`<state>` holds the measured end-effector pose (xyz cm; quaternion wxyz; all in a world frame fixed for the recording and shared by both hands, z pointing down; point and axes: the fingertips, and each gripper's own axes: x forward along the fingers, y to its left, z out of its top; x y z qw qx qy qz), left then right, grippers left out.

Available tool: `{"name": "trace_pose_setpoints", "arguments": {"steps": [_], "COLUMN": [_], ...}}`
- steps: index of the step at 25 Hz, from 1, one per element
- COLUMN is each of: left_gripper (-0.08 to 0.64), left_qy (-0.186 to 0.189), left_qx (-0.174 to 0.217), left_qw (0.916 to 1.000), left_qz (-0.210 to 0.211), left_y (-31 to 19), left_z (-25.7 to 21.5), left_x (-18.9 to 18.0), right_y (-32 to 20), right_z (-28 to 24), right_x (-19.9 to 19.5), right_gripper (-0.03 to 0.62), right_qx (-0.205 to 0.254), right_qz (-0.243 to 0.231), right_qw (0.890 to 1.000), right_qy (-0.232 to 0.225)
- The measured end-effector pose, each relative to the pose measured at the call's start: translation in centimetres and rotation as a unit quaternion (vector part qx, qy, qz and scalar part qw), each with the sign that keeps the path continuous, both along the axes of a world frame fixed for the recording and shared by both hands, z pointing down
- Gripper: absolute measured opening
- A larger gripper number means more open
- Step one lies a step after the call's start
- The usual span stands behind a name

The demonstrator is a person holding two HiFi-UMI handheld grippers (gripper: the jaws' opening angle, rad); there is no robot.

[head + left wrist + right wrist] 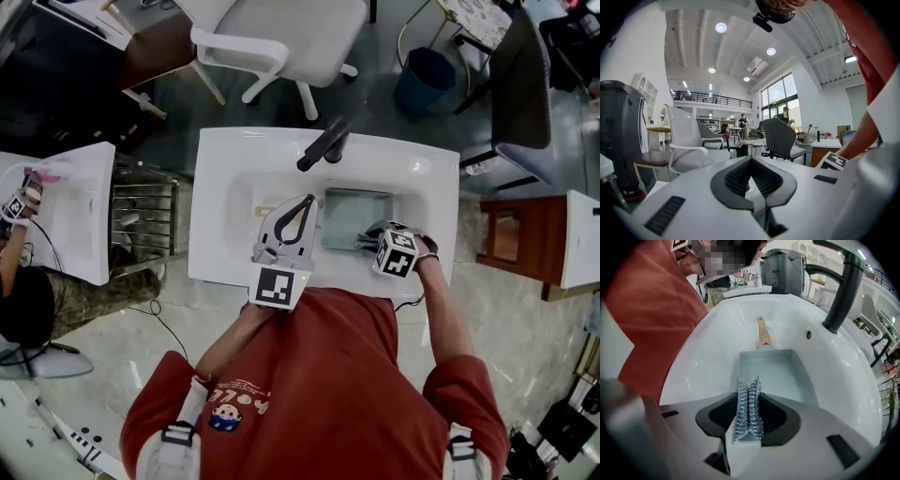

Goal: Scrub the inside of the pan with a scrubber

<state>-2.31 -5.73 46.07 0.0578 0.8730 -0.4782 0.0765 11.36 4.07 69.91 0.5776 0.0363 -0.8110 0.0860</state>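
Blocking the near rim of the white sink [705,350] in the head view, the person's red shirt [328,375] also cuts off both forearms. One square pan [776,373] lies in the basin, with its wooden handle [763,333] pointing away from the right hand-held gripper [748,397]. That gripper's body hides the pan's near edge. Its jaws are clamped on the one steel-wire scrubber [747,413], which stands upright between the pads, just at the pan's near side. Whether the wire touches the pan cannot be told. From above, the marker cube [397,251] covers these jaws, and only a dark bristly bit of scrubber shows.

The left hand-held gripper [751,161] has its tips pressed together with nothing between them. Its own view looks out at chairs and a bright hall, so neither sink nor pan appears there. In the head view it hangs over the basin's left part and covers part of the handle. One black faucet [843,291] rises at the far rim, with its top cut off.
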Motion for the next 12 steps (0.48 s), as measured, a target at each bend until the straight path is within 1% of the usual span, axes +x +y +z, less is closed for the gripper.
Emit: {"name": "trace_pose_setpoints", "arguments": {"steps": [3,9,12], "left_gripper": [0.014,0.014,0.014], "left_qy": [0.001,0.003,0.003], "left_qx": [-0.002,-0.003,-0.003], "left_qw": [1.0,1.0,1.0], "left_qz": [-0.002,-0.005,-0.005], "left_y": [0.0,-0.1,0.0], "left_z": [0.1,0.2,0.2], "left_x": [-0.3,-0.3,-0.3], "right_y": [0.3,1.0,1.3], "right_z": [0.3,1.2,1.6], "right_x": [0.2,-0.4,-0.5], "right_gripper": [0.152,0.152,0.15], "right_qx": [-0.005,-0.032,-0.033], "right_qz": [0.006,0.009,0.012], "right_qw": [1.0,0.999,0.999], "right_qy": [0.001,-0.004,-0.006]}}
